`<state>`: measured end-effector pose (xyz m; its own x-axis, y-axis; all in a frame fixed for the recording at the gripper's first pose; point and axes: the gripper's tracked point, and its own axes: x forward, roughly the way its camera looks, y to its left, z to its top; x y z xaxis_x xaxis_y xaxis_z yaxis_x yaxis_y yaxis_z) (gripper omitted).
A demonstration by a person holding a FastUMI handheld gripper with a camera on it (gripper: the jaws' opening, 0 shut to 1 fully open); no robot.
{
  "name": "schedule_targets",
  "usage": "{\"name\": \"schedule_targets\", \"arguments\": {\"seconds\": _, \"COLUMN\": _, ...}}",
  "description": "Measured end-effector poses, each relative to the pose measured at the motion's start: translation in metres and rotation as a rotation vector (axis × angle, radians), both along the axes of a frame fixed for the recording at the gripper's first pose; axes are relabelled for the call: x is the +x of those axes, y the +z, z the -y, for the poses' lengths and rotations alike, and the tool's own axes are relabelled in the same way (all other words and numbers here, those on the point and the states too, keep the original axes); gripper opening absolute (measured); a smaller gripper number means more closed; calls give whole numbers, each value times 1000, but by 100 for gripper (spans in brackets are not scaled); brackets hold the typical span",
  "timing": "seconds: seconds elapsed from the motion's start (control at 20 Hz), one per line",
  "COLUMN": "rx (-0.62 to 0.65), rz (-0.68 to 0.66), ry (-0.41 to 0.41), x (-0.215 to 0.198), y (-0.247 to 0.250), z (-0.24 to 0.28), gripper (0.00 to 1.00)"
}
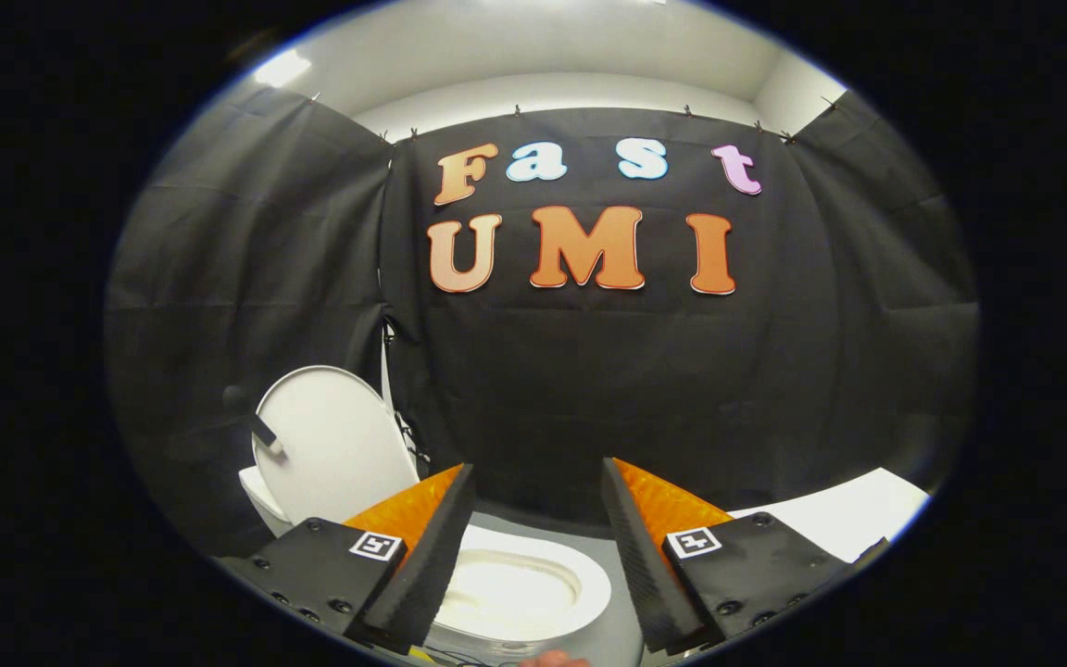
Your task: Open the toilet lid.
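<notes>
Toilet lid [330, 445] stands raised behind the toilet bowl [533, 593]; gripper [538, 556], fingers wide apart and empty above the bowl, could knock the lid down.

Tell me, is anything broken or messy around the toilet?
Nothing stands out. The toilet lid stands upright against the booth's black cloth, and the seat lies flat around a clean bowl. The gripper is open with nothing between its fingers. A white surface sits beyond the right finger.

White toilet lid [334, 445] and seat [533, 584]; gripper [533, 505] with ribbed black pads, orange fingers [672, 505]
</notes>
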<state>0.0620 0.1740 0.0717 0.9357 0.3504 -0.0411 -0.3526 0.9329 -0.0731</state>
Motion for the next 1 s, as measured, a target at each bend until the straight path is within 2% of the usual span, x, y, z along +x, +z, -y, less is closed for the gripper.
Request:
{"name": "schedule_targets", "arguments": {"seconds": 0.35, "rx": 2, "rz": 3, "ry": -94, "x": -5, "y": -49, "z": 75, "gripper": 89}}
{"name": "schedule_targets", "arguments": {"seconds": 0.7, "rx": 99, "rz": 28, "ry": -141, "x": -2, "y": -71, "z": 115, "gripper": 88}}
{"name": "schedule_targets", "arguments": {"seconds": 0.9, "rx": 127, "rz": -46, "ry": -194, "x": 7, "y": -108, "z": 135, "gripper": 89}}
{"name": "schedule_targets", "arguments": {"seconds": 1.0, "rx": 81, "rz": -92, "ry": -196, "x": 7, "y": -132, "z": 137, "gripper": 86}}
